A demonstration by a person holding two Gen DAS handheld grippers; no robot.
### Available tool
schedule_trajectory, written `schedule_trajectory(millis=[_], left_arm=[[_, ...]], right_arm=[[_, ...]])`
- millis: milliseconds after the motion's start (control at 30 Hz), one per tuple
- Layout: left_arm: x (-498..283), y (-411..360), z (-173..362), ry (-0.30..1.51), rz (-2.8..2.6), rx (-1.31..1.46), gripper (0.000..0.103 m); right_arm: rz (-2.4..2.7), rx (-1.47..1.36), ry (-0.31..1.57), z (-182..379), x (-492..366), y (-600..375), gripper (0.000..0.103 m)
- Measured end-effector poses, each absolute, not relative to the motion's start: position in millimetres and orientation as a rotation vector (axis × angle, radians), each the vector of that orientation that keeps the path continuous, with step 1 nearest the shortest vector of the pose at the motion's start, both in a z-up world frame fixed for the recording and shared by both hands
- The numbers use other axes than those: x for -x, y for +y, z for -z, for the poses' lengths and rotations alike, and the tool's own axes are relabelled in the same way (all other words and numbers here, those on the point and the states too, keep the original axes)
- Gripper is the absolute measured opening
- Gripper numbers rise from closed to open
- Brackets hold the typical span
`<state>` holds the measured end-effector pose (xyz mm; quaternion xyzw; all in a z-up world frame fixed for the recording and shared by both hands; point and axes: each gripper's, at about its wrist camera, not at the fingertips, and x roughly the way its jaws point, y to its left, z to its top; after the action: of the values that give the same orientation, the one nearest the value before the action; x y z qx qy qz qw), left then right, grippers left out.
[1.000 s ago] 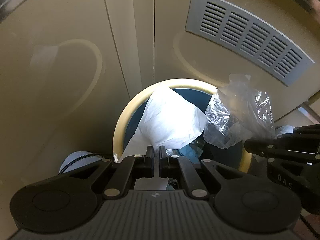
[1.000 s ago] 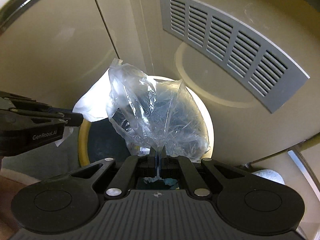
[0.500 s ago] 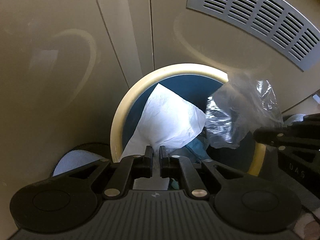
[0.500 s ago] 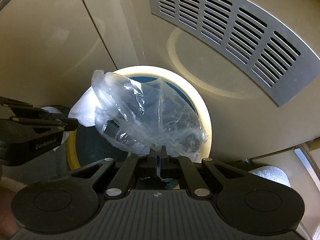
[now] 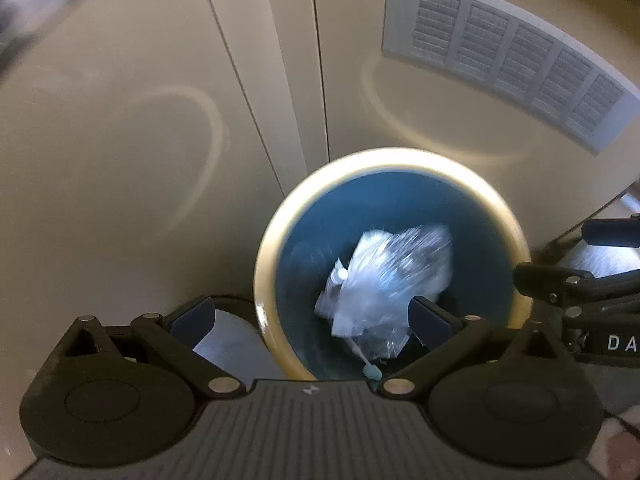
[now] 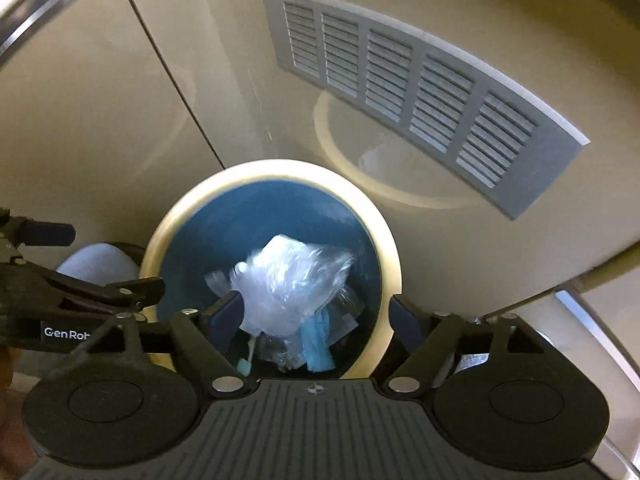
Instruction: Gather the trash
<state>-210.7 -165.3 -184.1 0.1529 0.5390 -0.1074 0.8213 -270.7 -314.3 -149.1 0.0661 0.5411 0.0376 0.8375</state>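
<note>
Blue-lined bin (image 6: 208, 216) with cream rim; clear plastic bag (image 6: 292, 280); grey slatted vent (image 6: 420, 88).

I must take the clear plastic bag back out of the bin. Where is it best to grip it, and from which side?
Grip the crumpled top of the bag, coming straight down through the bin's open mouth. The bag lies deep inside, walled all round, so no side approach is possible, and its bunched upper folds probably give the tool something to pinch. Its exact shape is blurred.

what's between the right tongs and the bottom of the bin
The clear plastic bag sits inside the bin, below the right tongs, whose jaws are opening with nothing pinched. Under it lie blue scraps. The right wrist view shows it best.
</note>
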Motion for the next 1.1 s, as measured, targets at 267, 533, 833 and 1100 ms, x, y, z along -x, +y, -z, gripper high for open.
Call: schedule_trajectory(millis=[267, 533, 833, 1100], left_arm=[[252, -154, 117, 1.028, 0.189, -0.279, 0.103], [276, -135, 96, 1.038, 0.19, -0.245, 0.103], [288, -135, 99, 1.016, 0.156, -0.257, 0.103], [290, -134, 101, 1.02, 0.151, -0.282, 0.103]], right_arm=[[-0.077, -0.136, 0.964, 92, 316, -312, 0.09], [-0.085, -0.082, 0.84, 63, 367, -310, 0.094], [-0.114, -0.047, 0.824, 51, 378, -299, 0.097], [-0.112, -0.044, 0.86, 55, 375, -297, 0.099]])
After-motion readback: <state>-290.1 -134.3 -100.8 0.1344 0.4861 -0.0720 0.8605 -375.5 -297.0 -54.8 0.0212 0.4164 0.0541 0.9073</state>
